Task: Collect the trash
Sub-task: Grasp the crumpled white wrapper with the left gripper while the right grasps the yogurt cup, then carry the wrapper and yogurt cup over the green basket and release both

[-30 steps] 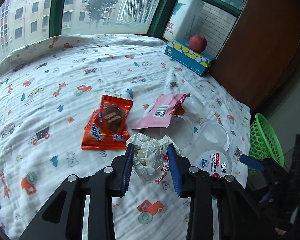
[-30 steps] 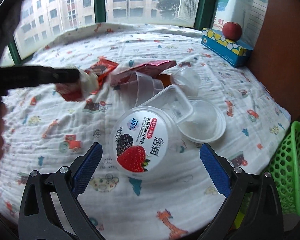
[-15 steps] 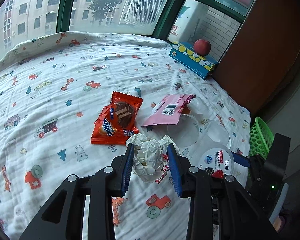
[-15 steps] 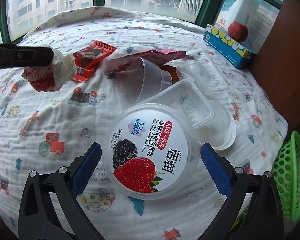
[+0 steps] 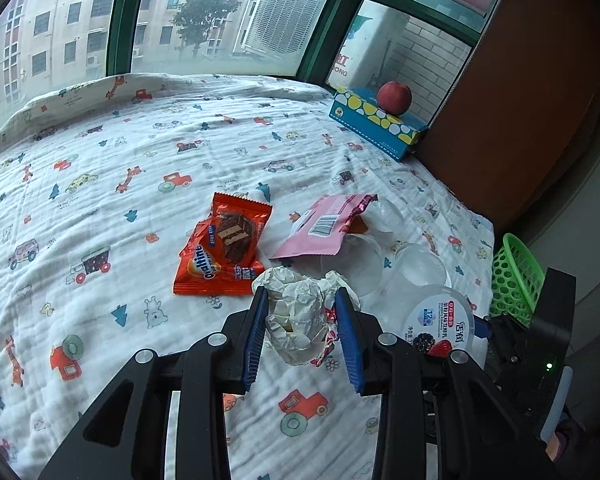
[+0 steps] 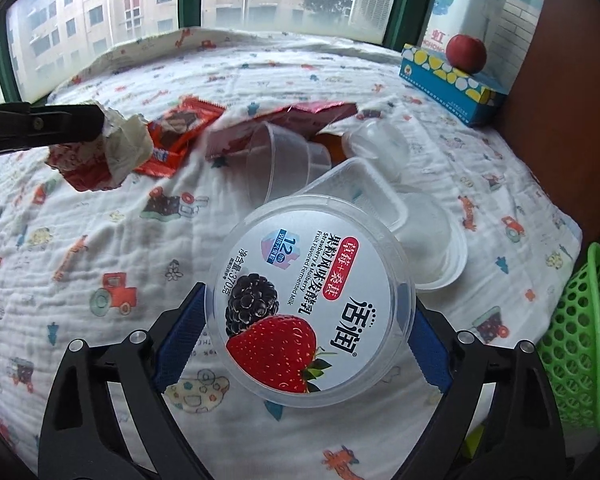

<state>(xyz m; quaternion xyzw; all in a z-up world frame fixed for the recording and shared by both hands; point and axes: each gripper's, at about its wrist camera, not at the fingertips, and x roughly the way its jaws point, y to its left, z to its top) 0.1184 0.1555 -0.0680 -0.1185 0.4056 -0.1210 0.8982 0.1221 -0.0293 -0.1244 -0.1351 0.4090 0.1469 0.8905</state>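
My left gripper is shut on a crumpled white paper wrapper and holds it above the bed; the wrapper also shows in the right wrist view. My right gripper is shut on a round yogurt tub with a strawberry label, which also shows in the left wrist view. An orange Ovaltine packet, a pink wrapper and several clear plastic cups and lids lie on the patterned sheet.
A green mesh basket stands off the bed's right edge; it also shows in the left wrist view. A blue tissue box with a red apple sits at the far right by a brown panel. Windows run behind the bed.
My right gripper has moved in and closed on the yogurt tub, which was between open jaws before. My left gripper has lifted the crumpled wrapper higher off the sheet.
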